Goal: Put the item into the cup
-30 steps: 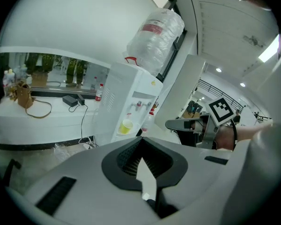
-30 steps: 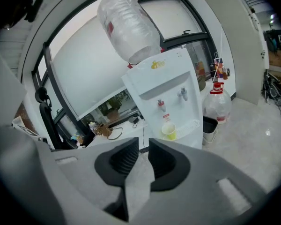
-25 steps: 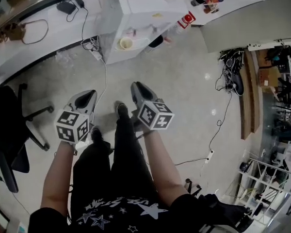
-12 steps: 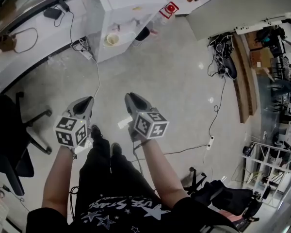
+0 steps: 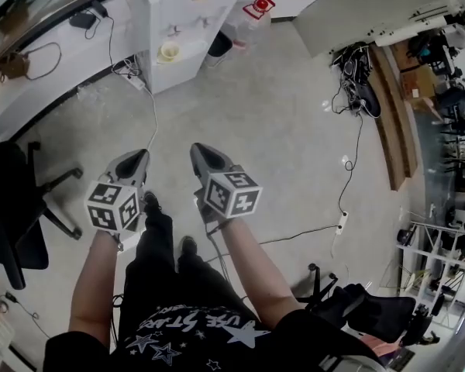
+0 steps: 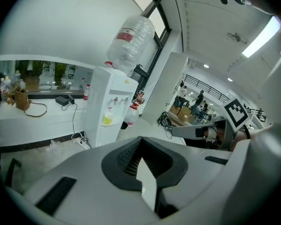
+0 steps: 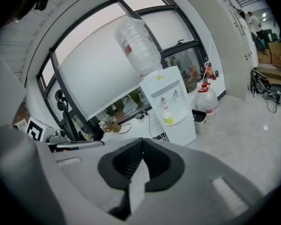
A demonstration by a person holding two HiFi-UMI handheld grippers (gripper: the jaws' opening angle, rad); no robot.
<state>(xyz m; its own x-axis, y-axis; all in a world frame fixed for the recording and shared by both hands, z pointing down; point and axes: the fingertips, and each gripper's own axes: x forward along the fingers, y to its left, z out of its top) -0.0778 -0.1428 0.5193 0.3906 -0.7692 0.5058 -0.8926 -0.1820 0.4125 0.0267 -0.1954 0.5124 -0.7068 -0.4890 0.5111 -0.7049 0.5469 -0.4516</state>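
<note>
That floor (image 5: 294,130) looked glossy, speckled grey. The water dispenser (image 5: 187,22) was smooth white plastic, its bottle (image 6: 131,41) clear plastic. The left gripper (image 6: 140,139) showed matt grey plastic, pads (image 6: 126,156) ribbed black. The trousers (image 5: 159,262) were black cloth.

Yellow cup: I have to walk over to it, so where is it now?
In the head view it is at the upper left: the yellow cup stands in the water dispenser's tap recess, right of the white counter.

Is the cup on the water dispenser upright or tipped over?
Upright. The cup stands on the dispenser, and in the head view its round open mouth faces up.
</note>
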